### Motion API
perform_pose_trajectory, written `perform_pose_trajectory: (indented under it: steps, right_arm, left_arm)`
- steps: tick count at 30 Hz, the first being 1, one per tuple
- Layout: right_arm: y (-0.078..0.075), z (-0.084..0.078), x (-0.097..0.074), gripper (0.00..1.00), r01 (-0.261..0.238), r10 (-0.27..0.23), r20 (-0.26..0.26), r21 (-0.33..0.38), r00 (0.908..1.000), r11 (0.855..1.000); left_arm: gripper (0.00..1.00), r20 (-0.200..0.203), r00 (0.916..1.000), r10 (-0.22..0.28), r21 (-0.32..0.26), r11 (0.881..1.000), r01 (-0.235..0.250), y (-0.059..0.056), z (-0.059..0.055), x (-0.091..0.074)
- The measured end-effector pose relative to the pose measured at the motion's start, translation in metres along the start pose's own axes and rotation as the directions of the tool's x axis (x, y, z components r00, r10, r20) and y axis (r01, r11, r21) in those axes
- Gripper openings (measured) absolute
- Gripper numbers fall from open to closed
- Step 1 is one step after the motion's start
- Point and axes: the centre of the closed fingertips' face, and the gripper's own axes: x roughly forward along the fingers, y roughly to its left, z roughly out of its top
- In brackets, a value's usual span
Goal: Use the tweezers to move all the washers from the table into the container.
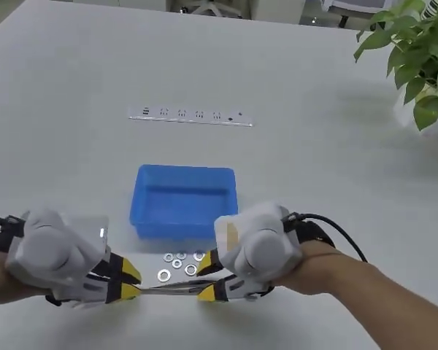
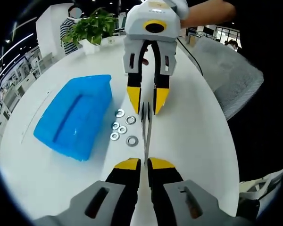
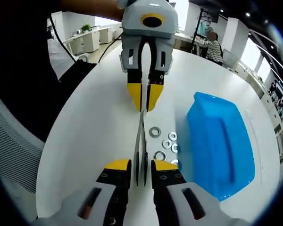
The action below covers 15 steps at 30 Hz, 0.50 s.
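Our left gripper [image 2: 144, 165] has its jaws pinched shut on the joined end of the tweezers [image 2: 145, 134], bottom centre of the left gripper view. The right gripper [image 3: 141, 165] is part open, jaws straddling the two legs with gaps either side, gripping nothing. The tweezers run from one gripper to the other, thin and shiny. In that same view the washers [image 2: 121, 127], silver rings in a loose bunch, sit just left of that line. They're nearer the right gripper, we'd say, between the tweezers and the blue container [image 2: 61, 136].
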Motion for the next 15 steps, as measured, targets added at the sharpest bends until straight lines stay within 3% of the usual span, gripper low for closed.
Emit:
perform_pose_trajectory:
  steps: [11, 15]
  right_arm:
    - [0.0033, -0.0032, 0.0046, 0.16, -0.02, 0.02, -0.016, 0.018, 0.9997, 1.0]
    - [0.0023, -0.0029, 0.005, 0.15, -0.017, 0.018, -0.017, 0.018, 0.9997, 1.0]
  left_arm:
    - [0.07, -0.03, 0.9994, -0.015, 0.015, 1.0, 0.015, -0.0019, -0.004, 0.0088]
    - [0.06, -0.024, 0.9995, -0.018, 0.015, 1.0, 0.019, -0.0012, -0.0032, 0.0092]
